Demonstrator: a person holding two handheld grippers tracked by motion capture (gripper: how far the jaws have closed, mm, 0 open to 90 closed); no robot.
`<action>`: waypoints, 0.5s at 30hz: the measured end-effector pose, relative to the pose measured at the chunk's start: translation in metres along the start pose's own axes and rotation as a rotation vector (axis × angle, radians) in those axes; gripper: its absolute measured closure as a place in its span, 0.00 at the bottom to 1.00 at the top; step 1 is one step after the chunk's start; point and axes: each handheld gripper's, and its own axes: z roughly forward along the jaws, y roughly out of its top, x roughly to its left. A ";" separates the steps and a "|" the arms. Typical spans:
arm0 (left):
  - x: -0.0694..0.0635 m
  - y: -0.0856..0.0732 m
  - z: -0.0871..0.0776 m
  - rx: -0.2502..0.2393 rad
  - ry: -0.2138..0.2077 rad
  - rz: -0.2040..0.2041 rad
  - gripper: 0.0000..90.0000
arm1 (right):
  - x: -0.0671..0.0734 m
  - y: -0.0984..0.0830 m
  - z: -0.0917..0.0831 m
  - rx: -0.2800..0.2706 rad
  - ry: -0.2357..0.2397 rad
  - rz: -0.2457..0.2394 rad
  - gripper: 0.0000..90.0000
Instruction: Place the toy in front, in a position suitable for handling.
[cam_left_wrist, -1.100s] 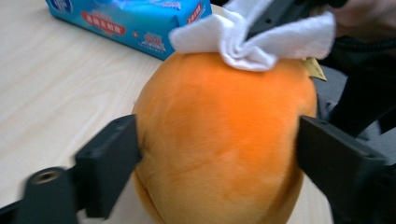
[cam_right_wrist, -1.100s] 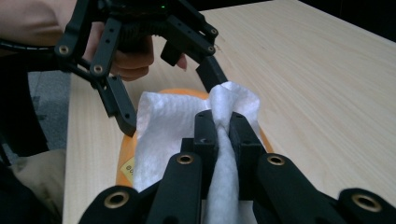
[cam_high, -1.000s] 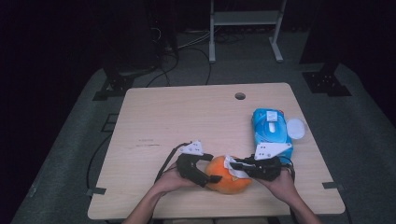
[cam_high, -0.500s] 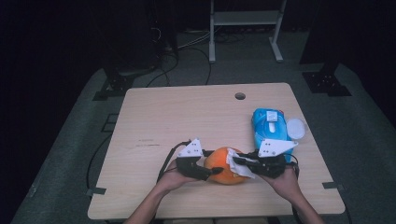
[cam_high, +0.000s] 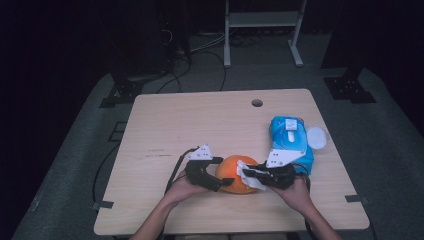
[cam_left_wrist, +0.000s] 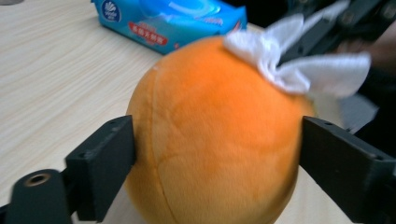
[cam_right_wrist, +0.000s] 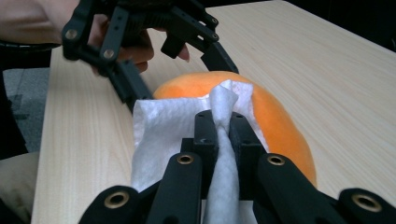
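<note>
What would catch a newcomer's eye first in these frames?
The orange plush ball near the table's front edge stands out first, sitting between the jaws of the left gripper, which have just been opening around it. The right gripper pinches a white wipe and presses it onto the ball's top. Behind it, toward the right edge, lies a blue wipes pack.

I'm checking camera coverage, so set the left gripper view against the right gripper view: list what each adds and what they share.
Left gripper view: the left gripper's jaws, which have just been opening, flank the orange plush ball, with a blue wipe pack behind. Right gripper view: the right gripper's jaws shut on the white wipe, plus the person's hand beyond the ball. Shared: ball, wipe, wooden table.
</note>
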 end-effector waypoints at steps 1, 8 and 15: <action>0.000 0.000 0.000 0.006 0.001 0.004 0.15 | 0.001 0.000 0.000 0.000 0.002 0.000 0.92; -0.005 -0.001 0.006 0.003 0.011 0.038 0.24 | 0.009 0.009 0.001 -0.005 -0.029 -0.038 0.92; -0.009 -0.003 0.007 0.035 0.034 0.100 0.25 | 0.009 0.019 0.013 0.014 -0.031 -0.078 0.92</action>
